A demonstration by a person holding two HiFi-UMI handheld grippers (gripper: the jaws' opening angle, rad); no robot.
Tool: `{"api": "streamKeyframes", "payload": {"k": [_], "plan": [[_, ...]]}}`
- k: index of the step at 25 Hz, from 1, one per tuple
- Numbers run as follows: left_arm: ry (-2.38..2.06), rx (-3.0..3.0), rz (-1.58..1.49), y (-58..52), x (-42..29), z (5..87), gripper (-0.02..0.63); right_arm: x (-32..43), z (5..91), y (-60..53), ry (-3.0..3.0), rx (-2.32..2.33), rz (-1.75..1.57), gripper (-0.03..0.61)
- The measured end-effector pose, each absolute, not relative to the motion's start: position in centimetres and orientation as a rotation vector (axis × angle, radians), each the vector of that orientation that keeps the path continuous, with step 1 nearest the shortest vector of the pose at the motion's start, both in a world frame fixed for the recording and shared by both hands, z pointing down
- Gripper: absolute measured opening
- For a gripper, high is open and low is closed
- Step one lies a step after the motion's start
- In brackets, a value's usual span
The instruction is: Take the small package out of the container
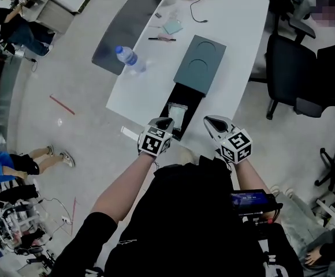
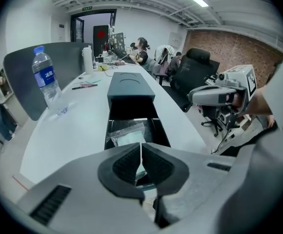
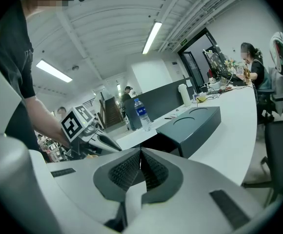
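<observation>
Two grippers hang over the near end of a long white table (image 1: 237, 27) in the head view. The left gripper (image 1: 163, 123) is just above the open near end of the dark container (image 1: 201, 62), and the right gripper (image 1: 215, 123) is just beside it, off the container's right edge. The small package (image 1: 177, 115) — clear wrap over something pale — lies inside that open end, right ahead of the left gripper's tips; from above I cannot tell whether they touch it. A water bottle (image 1: 130, 58) is on the table to the container's left. In the left gripper view, the left gripper (image 2: 141, 161) has its jaws pressed together with nothing between them. Just beyond them the small package (image 2: 128, 133) lies flat in the open part of the container (image 2: 131, 89). The water bottle (image 2: 45, 77) stands upright at the left, and the right gripper (image 2: 214, 95) is at the right, past the table's edge. In the right gripper view, the right gripper (image 3: 140, 165) also has its jaws together and empty. Past them are the container (image 3: 192, 123) and the water bottle (image 3: 140, 113), with the left gripper (image 3: 110, 144) tilted downward at the left — the package does not show here.
</observation>
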State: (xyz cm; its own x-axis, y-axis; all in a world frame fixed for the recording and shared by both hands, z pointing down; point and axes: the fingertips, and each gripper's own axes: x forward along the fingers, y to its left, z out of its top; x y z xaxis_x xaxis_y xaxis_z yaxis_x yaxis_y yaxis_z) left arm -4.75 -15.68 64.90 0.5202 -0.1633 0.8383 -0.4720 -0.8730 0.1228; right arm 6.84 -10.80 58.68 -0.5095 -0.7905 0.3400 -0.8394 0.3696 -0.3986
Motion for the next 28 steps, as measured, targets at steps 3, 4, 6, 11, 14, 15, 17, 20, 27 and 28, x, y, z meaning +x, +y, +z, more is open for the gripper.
{"api": "streamKeyframes", "payload": {"k": [3,4,6,11,14,15,17,20,27,28], "plan": [[-0.522,2.388,1.366,-16.1,-4.6,66.4,0.025,7.2,58.8,-11.0,-2.53,1.499,0.82,0.026],[-0.525,2.379,1.383,-16.2,-4.4,66.7,0.057,7.4,58.9,-11.1,-2.532,1.497,0.82,0.026],[-0.532,2.365,1.401,-16.5,-4.0,67.2,0.107,7.8,59.0,-11.1,-2.534,1.498,0.822,0.026],[-0.543,2.332,1.45,-17.0,-3.6,68.2,0.175,8.3,59.2,-10.8,-2.546,1.509,0.824,0.026],[-0.535,2.304,1.474,-17.1,-3.4,68.7,0.193,8.4,59.3,-10.6,-2.549,1.513,0.827,0.026],[-0.54,2.288,1.49,-17.1,-3.6,69.0,0.198,8.5,59.3,-10.6,-2.549,1.513,0.826,0.026],[-0.551,2.262,1.517,-17.3,-3.8,69.5,0.206,8.5,59.4,-10.6,-2.549,1.512,0.827,0.026],[-0.547,2.206,1.568,-17.0,-4.2,70.1,0.219,8.5,59.5,-10.6,-2.545,1.517,0.832,0.026],[-0.591,2.117,1.607,-17.2,-4.8,70.5,0.22,8.9,59.7,-10.6,-2.536,1.536,0.854,0.026],[-0.592,2.117,1.611,-17.2,-4.8,70.5,0.219,8.9,59.7,-10.6,-2.535,1.54,0.856,0.026]]}}
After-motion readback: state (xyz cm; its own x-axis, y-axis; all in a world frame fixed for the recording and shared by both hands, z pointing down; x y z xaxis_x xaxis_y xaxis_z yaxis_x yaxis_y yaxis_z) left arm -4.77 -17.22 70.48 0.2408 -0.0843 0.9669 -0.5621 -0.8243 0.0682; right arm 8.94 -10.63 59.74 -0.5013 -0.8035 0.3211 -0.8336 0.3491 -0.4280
